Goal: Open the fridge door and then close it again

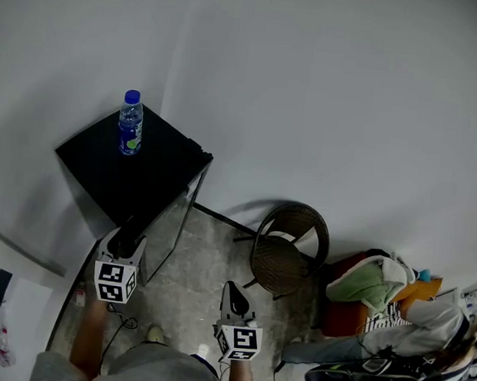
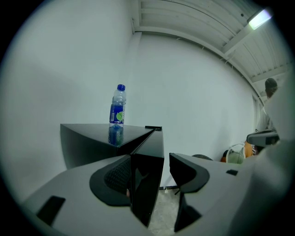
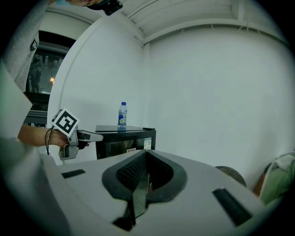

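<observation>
As the edge of the fridge door stood between them, the jaws of your left gripper gaped wide, pressing nothing; set, I judge, to catch that edge | right gripper: jaws closed, empty, fridge well ahead, likely kept clear of the swing

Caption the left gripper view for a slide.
Left tool, jaws open, straddles the near edge of the black fridge; a water bottle stands on top.
</observation>
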`<state>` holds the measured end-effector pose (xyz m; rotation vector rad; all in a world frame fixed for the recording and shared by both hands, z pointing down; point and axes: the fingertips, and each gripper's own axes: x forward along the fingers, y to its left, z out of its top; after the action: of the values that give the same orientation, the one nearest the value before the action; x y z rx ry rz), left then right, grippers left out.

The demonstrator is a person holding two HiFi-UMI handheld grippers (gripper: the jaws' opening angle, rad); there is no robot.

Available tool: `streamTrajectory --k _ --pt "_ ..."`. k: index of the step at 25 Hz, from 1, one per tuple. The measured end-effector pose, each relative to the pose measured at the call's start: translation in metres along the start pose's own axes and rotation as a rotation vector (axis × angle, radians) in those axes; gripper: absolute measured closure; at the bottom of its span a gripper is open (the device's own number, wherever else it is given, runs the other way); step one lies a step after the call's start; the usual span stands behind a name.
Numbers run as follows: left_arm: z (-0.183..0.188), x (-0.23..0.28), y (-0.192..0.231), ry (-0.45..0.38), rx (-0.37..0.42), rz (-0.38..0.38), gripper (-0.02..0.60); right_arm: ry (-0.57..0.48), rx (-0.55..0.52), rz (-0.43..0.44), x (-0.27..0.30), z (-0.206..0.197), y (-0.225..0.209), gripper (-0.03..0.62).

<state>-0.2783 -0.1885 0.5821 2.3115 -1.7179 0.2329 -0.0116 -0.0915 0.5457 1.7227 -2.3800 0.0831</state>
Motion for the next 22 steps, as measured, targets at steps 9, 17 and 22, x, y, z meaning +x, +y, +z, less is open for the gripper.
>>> streamTrajectory --k 9,17,22 --pt "-0.001 -0.001 -0.002 0.004 0.022 0.006 0.344 0.002 0.015 0.000 0.002 -0.004 0.006 0.571" --pt "-0.002 -0.005 -0.015 0.013 0.030 0.005 0.357 0.009 0.027 0.012 -0.006 -0.010 0.004 0.571" --pt "-0.004 -0.005 -0.024 0.020 0.033 0.006 0.357 0.002 0.035 0.026 -0.004 -0.012 0.000 0.571"
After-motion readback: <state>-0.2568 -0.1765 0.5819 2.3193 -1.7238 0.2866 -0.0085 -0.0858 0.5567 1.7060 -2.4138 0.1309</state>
